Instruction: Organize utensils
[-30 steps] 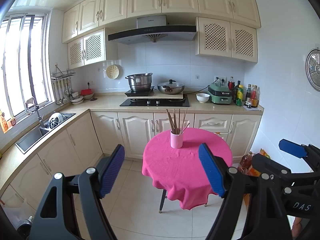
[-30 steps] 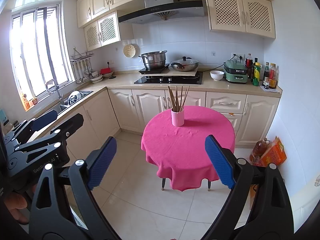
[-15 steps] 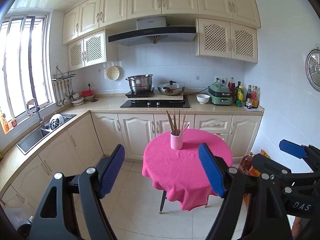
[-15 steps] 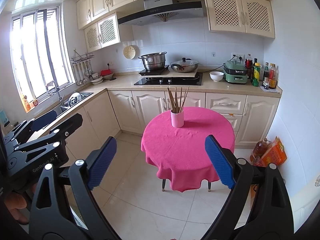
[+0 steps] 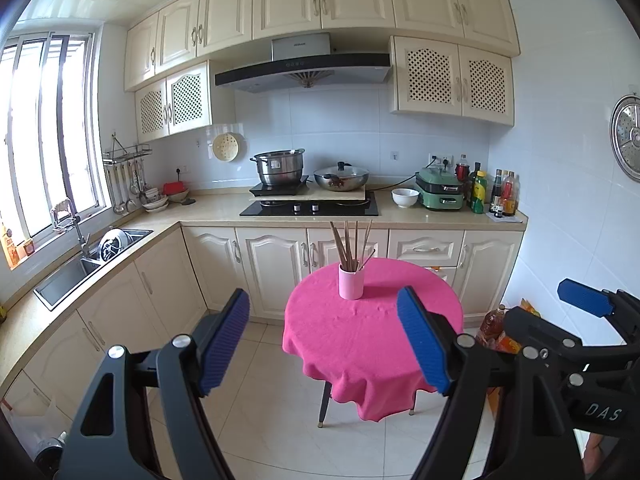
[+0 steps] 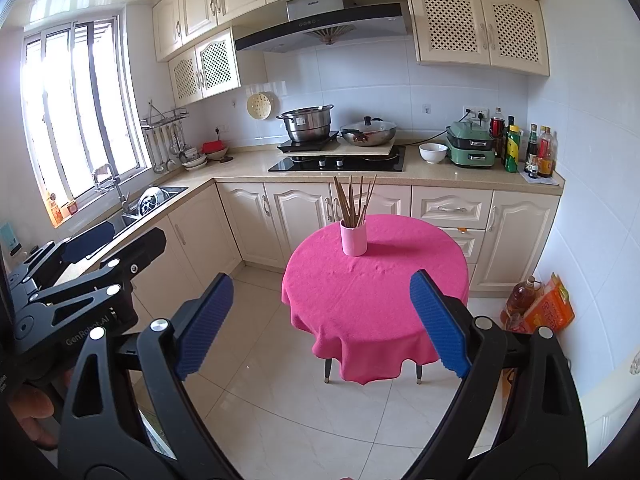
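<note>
Across the last second almost nothing is seen to have changed: the kitchen is framed nearly as before from both wrist views, with only a slight drift of the picture, and no thing on the desk has been shifted. The round desk [image 5: 372, 332], draped in a pink cloth, is seen ahead of both tools and well apart from them, with the floor between. On its far side a pink cup [image 5: 351, 281] stands upright, and a bundle of brown chopsticks [image 5: 352, 246] is held in it, fanned out above the rim; no loose utensil is seen on the cloth. The left tool [image 5: 324, 338] is held wide open with nothing between its blue pads, and the right tool [image 6: 320, 320] is likewise spread open and empty. Since the chopsticks are already gathered in the cup, the scene would fit either a job already tidied or a set that is yet to be taken out and sorted; which of the two applies cannot be settled from these views, and the near stillness adds no clue.
</note>
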### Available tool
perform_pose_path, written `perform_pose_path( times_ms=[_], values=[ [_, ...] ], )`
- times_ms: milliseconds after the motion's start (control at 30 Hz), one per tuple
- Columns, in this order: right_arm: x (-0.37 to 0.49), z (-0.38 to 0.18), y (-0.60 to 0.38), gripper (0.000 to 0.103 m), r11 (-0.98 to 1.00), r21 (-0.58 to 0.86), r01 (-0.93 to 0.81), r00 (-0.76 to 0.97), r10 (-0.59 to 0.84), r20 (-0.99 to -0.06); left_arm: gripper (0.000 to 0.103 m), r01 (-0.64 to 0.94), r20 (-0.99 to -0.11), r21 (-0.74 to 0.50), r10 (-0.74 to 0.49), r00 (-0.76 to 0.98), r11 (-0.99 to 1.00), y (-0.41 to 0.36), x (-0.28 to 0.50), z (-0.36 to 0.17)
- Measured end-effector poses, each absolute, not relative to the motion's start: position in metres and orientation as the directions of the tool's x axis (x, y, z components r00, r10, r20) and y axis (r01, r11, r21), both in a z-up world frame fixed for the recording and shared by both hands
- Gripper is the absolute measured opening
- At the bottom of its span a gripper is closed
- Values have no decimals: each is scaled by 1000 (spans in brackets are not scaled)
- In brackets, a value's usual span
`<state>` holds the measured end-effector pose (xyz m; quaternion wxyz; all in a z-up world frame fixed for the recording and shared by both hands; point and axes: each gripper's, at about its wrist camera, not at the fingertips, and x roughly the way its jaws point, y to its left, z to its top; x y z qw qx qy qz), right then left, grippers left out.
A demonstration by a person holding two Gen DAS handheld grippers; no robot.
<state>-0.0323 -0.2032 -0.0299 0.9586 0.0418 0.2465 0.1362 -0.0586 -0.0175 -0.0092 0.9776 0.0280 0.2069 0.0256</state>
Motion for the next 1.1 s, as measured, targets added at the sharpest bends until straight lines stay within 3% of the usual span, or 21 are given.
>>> perform_pose_path(
  times_ms=[1100],
  values=[
    [-31, -28, -218, 88, 952, 163, -260, 836, 307, -456, 75, -52, -406, 88, 84, 910, 995, -36, -58, -3]
  ],
)
